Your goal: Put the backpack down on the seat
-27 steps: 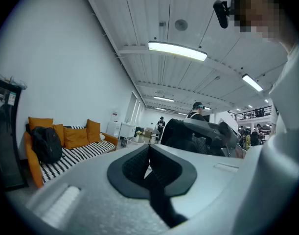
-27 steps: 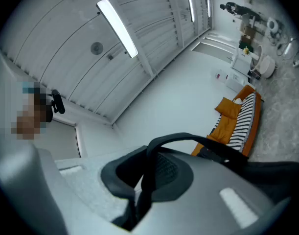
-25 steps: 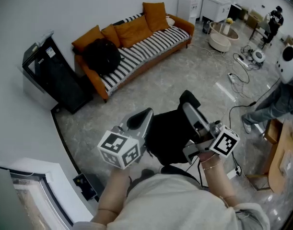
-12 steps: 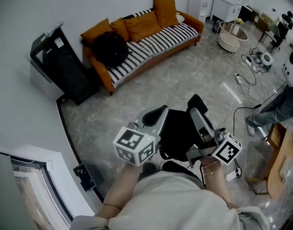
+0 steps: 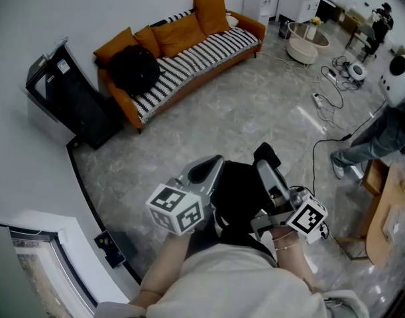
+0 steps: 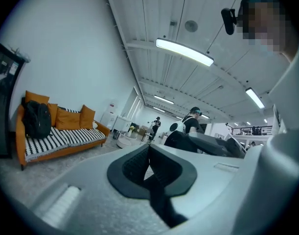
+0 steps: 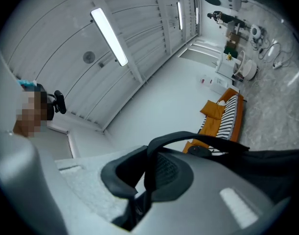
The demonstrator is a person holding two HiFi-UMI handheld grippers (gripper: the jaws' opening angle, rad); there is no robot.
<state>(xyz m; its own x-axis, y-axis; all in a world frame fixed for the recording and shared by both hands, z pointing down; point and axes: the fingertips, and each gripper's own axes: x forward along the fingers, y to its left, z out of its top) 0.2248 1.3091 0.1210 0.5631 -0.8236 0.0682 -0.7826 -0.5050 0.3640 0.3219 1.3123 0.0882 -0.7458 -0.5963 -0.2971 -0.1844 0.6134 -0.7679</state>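
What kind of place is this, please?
Probably a large hall staged as a living room: an orange sofa, a round table and loose cables on the floor.

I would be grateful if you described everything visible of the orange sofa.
The orange sofa stands along the white wall on the grey marbled floor. Its seat is black-and-white striped; orange cushions lean along its back. A black backpack sits at its left end in the head view, against the cushions.
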